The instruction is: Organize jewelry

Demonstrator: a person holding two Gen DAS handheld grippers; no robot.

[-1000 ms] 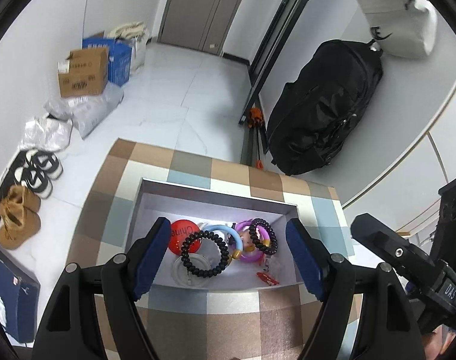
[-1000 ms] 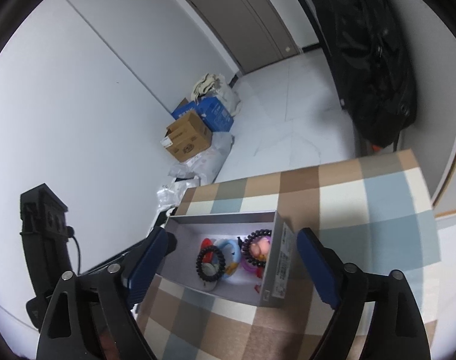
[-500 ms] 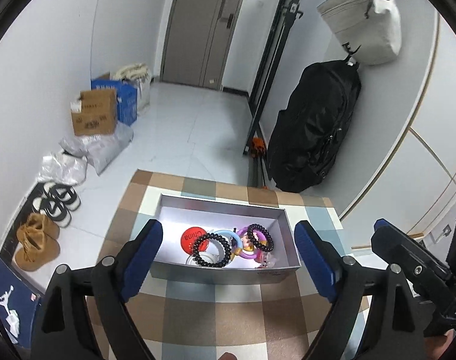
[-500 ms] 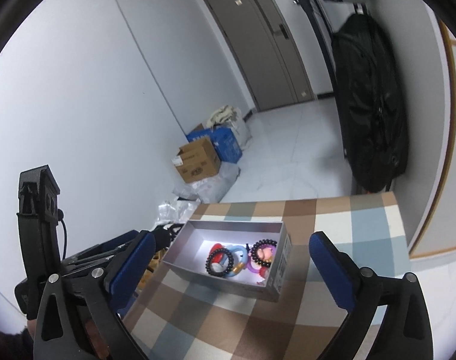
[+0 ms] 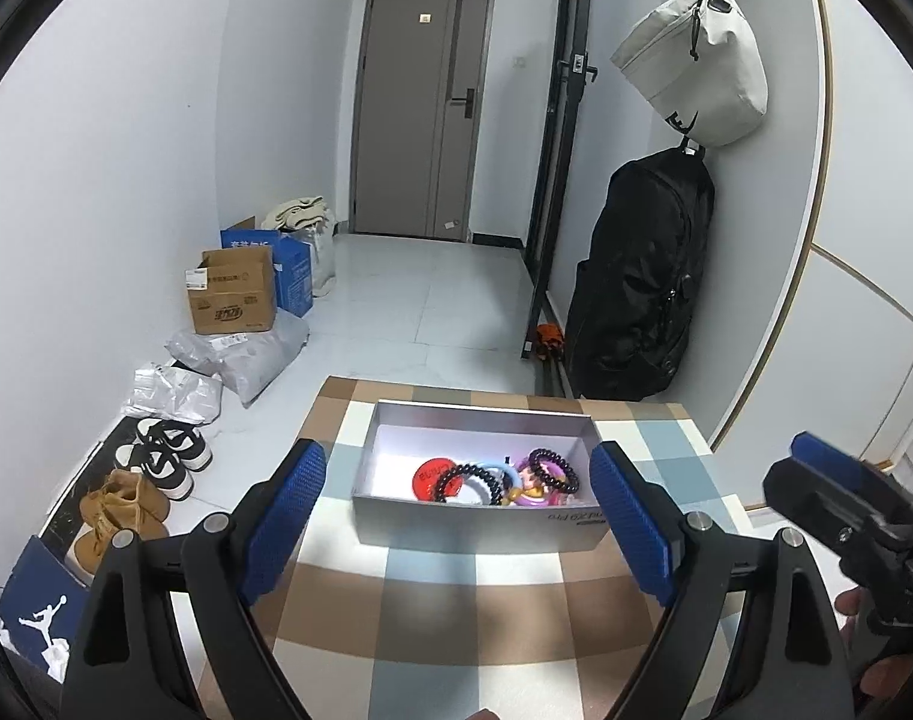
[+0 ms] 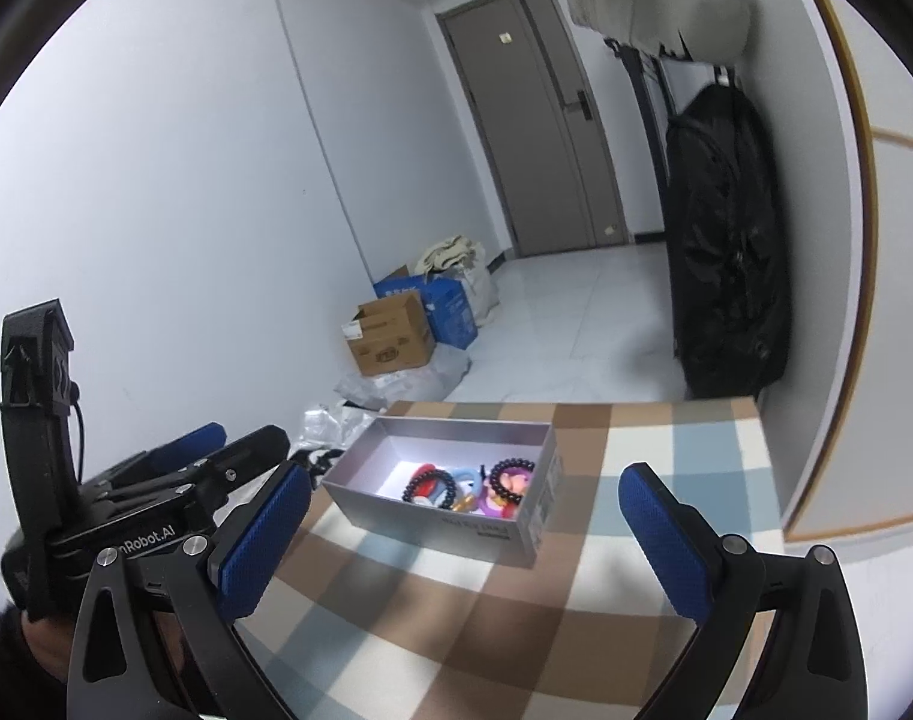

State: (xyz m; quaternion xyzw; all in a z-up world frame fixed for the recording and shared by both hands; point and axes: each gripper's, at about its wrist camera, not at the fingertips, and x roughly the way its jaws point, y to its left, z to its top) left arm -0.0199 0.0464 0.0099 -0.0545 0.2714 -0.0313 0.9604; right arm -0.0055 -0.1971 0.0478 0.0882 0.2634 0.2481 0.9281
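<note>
With bracelets and rings heaped in open grey cardboard box [image 5: 477, 519] at lower centre on checked tablecloth [image 5: 432, 606], left gripper [image 5: 456, 519] and right gripper [image 6: 465, 537] hover empty, fingers wide apart. Judged: sorting near done or pausing; next, pick calls for descent into box.

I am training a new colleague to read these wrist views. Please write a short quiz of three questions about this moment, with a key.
1. True or false: both the left hand-held gripper and the right hand-held gripper are open and hold nothing.
2. Where do the black bead bracelets lie? A) on the checked tablecloth B) inside the grey box C) on the floor
3. Fill in: the round disc in the box is ____ in colour.

Key: 1 true. 2 B. 3 red.
</note>
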